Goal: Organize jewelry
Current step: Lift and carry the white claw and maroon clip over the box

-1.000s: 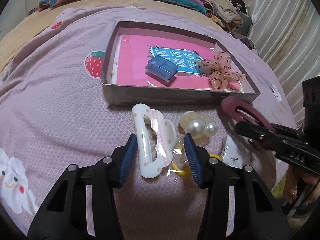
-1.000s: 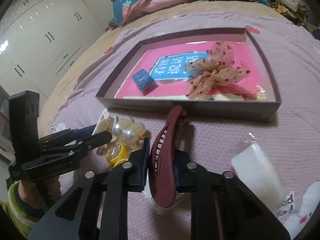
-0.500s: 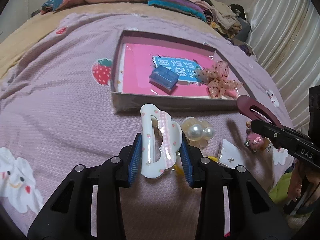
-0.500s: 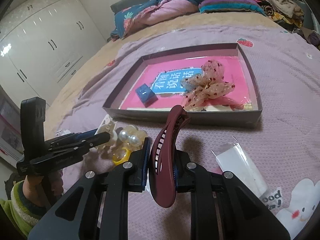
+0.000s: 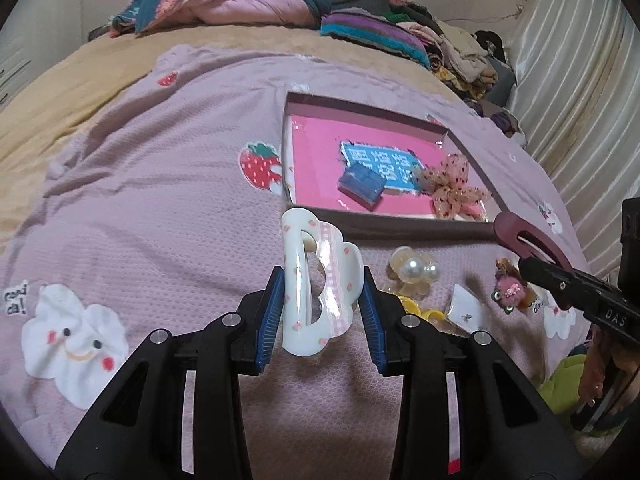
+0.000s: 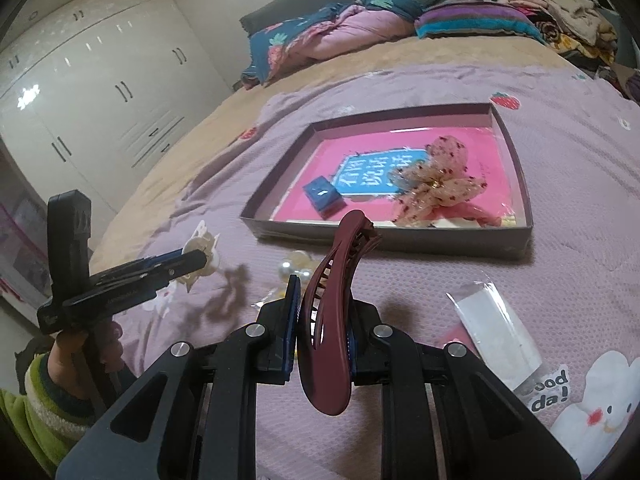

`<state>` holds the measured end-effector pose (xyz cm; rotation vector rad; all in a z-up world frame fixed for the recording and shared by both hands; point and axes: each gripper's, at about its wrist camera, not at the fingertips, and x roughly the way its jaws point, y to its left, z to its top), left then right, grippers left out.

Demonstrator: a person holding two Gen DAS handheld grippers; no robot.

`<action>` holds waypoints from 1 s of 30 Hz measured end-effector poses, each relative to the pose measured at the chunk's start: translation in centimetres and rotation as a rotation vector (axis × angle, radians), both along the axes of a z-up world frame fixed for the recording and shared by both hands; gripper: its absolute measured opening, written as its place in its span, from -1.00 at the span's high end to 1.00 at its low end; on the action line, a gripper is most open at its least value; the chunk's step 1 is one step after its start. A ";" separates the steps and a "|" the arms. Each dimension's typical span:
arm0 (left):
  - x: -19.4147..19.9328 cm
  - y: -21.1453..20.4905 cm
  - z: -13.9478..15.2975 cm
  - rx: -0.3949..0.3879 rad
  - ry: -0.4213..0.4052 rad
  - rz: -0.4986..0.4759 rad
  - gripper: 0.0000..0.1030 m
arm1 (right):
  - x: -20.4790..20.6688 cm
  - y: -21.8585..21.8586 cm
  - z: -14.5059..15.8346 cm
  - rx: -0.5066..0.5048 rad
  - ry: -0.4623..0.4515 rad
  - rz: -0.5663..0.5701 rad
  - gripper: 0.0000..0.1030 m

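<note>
We've the white clip [image 5: 318, 288] clamped left, maroon clip [image 6: 334, 312] clamped right; box [image 5: 384, 226] lies straight ahead.

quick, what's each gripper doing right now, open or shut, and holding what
Left gripper: shut on the white hair claw, lifted off the blanket.
Right gripper: shut on the maroon hair clip, held upright.
</note>
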<state>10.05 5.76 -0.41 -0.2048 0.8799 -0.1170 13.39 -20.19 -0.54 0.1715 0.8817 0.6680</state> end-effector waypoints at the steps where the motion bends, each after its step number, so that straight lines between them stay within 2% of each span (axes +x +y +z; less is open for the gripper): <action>1: 0.0 0.1 0.3 0.001 -0.004 0.003 0.45 | -0.1 0.2 0.2 0.001 -0.005 0.007 0.65; 15: 1.8 -0.3 3.2 0.006 -0.053 0.007 0.45 | -0.1 0.2 2.9 0.033 -0.062 0.035 0.65; 30: 5.5 -3.3 6.2 -0.014 -0.103 -0.044 0.45 | 1.7 -3.3 5.4 0.067 -0.113 -0.046 0.65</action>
